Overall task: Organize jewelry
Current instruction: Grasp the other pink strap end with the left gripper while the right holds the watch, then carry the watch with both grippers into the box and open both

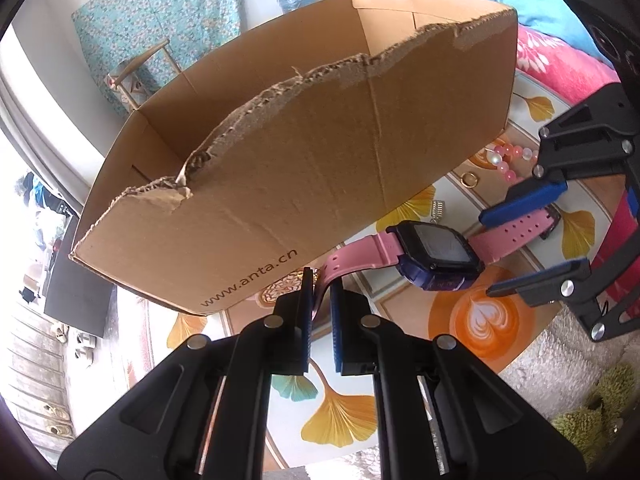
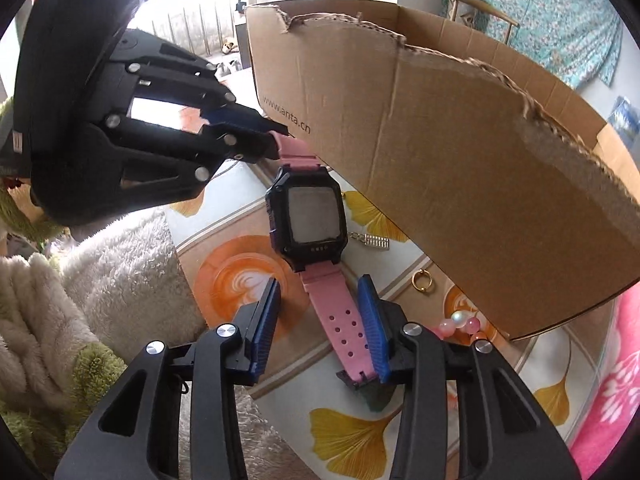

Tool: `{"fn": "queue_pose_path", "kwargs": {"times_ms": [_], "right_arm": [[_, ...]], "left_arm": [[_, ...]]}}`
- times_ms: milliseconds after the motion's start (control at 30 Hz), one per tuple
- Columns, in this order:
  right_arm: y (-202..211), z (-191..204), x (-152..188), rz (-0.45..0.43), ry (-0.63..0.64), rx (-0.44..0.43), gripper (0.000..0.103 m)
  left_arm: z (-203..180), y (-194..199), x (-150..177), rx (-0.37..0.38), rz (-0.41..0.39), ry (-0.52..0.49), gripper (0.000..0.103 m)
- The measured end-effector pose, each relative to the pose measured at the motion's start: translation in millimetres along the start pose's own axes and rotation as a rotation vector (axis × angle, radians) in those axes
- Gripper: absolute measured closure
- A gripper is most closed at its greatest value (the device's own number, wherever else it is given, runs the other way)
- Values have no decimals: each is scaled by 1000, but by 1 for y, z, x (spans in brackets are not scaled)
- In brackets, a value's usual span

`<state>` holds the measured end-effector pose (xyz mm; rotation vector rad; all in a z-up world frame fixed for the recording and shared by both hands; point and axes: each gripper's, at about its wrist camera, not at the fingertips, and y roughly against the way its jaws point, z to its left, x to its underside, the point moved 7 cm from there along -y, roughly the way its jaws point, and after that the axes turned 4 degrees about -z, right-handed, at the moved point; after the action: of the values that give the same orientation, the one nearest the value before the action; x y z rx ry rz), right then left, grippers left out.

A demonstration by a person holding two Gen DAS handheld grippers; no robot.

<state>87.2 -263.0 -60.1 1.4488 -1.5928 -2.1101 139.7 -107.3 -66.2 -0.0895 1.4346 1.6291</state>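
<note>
The left hand-held gripper is pinched narrow on one end of the pink strap of the watch, and the right wrist view confirms it, showing those blue-padded fingers clamped on the strap's far end beside the cardboard box. The right hand-held gripper stands wide, its two pads either side of the perforated end of the strap; the right pad looks to be against the strap edge, the left pad apart from it. From the left wrist view the same gripper reads as spread, one finger over the buckle end and one below the watch case. The watch, with a dark square case and a grey blank screen, is stretched between the two grippers just in front of the box's near wall, over a worktop covered in a cloth printed with yellow ginkgo leaves and orange latte cups. Only the right wrist view shows the fluffy cream fabric at the left. Both show a gold ring, a small silver charm and pink beads lying near the box.
</note>
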Motion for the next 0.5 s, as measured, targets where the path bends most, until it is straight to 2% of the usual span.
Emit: {"fn": "queue_pose_path", "kwargs": {"times_ms": [133, 300, 333, 367, 500], "right_arm": [[-2, 3, -2, 6, -45, -25, 78], [0, -7, 0, 6, -82, -27, 82], [1, -9, 0, 6, -94, -29, 91], [1, -11, 1, 7, -108, -37, 94], [5, -18, 0, -6, -148, -26, 97]], "left_arm": [[3, -2, -1, -8, 1, -2, 96], [2, -4, -1, -8, 8, -6, 96], [2, -4, -1, -9, 10, -6, 96], [1, -5, 0, -12, 14, -7, 96], [-3, -6, 2, -10, 27, -4, 96]]}}
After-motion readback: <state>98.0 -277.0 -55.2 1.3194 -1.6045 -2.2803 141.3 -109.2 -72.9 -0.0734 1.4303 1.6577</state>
